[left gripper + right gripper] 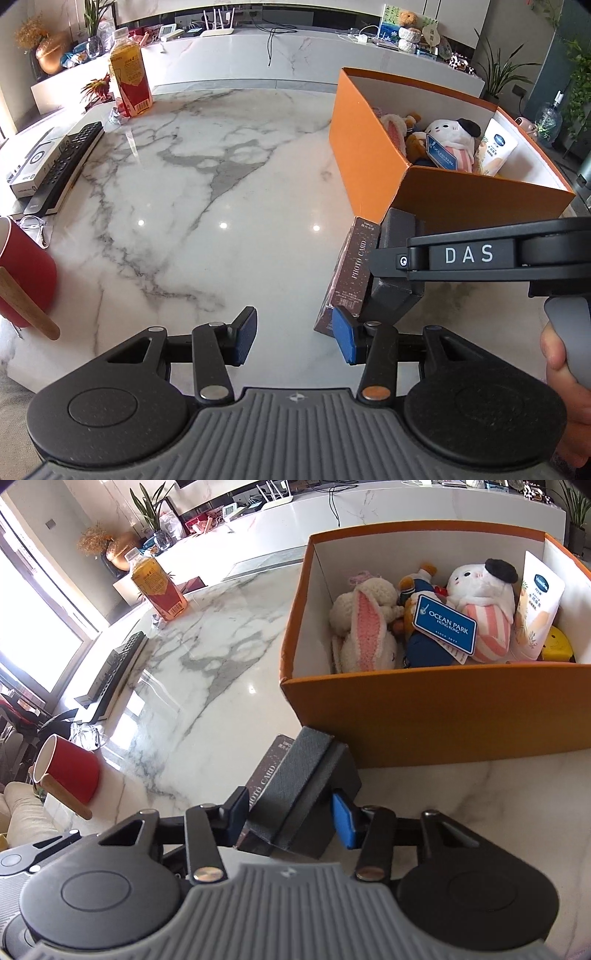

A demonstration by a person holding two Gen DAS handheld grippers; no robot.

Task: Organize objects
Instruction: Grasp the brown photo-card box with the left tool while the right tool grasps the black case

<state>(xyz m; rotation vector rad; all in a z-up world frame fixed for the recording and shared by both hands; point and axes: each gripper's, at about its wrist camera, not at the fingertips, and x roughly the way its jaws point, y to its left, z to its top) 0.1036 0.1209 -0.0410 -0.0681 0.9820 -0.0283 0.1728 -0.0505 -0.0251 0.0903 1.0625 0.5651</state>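
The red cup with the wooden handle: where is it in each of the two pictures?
Left wrist view: red cup at the far left edge, partly cut off.
Right wrist view: red cup at lower left, left of the tongs.
Shared landmark: the orange box, on the right in both.

"PHOTO CARD" runs along the dark box (349,275) beside the right gripper (291,819), whose arm reads "DAS", while ahead of it a blue tag (443,624) reads "OCEAN PARK HONG KONG".
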